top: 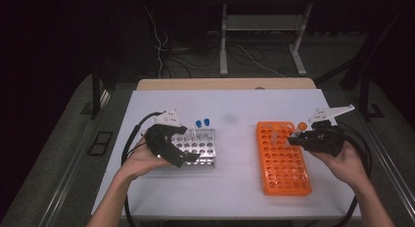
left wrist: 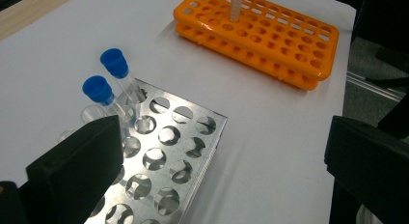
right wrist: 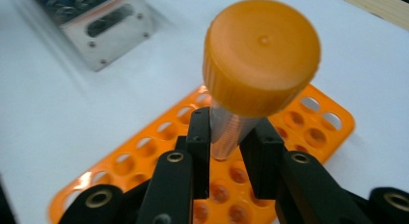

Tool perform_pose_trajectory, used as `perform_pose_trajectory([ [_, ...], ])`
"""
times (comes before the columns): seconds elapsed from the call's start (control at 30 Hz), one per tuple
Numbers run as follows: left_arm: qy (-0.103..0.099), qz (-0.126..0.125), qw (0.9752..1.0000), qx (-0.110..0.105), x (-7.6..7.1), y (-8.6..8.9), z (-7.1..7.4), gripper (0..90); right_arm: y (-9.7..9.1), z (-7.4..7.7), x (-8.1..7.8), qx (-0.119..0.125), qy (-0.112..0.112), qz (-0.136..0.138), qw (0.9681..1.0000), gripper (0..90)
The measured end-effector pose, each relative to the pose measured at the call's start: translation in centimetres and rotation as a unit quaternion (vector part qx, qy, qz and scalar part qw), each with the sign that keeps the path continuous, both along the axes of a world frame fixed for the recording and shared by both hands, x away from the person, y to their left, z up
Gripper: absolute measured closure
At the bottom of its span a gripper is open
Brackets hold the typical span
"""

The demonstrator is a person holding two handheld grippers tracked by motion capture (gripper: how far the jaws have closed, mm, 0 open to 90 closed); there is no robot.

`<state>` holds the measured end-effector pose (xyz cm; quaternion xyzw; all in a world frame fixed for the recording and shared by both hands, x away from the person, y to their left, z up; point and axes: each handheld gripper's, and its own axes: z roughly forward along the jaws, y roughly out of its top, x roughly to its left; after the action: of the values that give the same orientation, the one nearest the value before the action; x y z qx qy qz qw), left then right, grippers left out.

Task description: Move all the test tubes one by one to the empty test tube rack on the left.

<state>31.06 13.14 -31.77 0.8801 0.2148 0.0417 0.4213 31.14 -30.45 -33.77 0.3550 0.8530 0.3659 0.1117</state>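
- The white table (top: pixel 235 188) carries everything in front of you, and both your forearms come in over its near edge.
- The orange rack (top: pixel 284 163) lies flat to your right, its long side running away from you. In the left gripper view it sits at the far side of the white top (left wrist: pixel 270 45), with one clear tube standing near its far end.
- The metal rack (top: pixel 198 146) sits to your left, well apart from the orange one.
- Your left gripper (top: pixel 188 158) rests over the near left part of the metal rack. Its jaws stand wide apart in its own view, with nothing between them.
- Your right gripper (top: pixel 299 135) hangs over the far right corner of the orange rack. Its jaws are clamped on the clear body of a tube, just under the cap.
- That orange-capped tube (right wrist: pixel 231 130) stands upright in the jaws, above the rack's holes. Its lower end is hidden behind the jaws, so you cannot tell whether it is clear of a hole.
- Two blue-capped tubes (left wrist: pixel 110 86) stand side by side, tilted, in the far holes of the metal rack, just beyond your left gripper.
- The orange cap (top: pixel 302 125) shows from above as a small dot by your right gripper.
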Motion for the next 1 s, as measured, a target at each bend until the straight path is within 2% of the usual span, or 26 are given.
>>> perform_pose_trajectory([
  [0.2, -0.004, -0.007, 1.0000, 0.002, 0.0, -0.5, 0.5, 0.0, 1.4, 1.7, -1.2, -0.007, 0.002, 0.029, 0.9995, 73.6],
  [0.47, -0.008, -0.018, 0.9998, 0.004, 0.0, -1.3, 1.4, 0.0, 4.0, 3.1, -2.2, -0.013, 0.005, 0.078, 0.9969, 73.6],
  [0.77, -0.013, -0.033, 0.9994, 0.004, 0.0, -2.4, 2.3, 0.0, 7.7, 2.9, -2.5, -0.020, 0.011, 0.132, 0.9909, 73.6],
  [1.0, -0.017, -0.049, 0.9986, 0.007, 0.0, -3.5, 2.9, 0.0, 9.9, 2.6, -2.4, -0.025, 0.019, 0.157, 0.9870, 73.6],
])
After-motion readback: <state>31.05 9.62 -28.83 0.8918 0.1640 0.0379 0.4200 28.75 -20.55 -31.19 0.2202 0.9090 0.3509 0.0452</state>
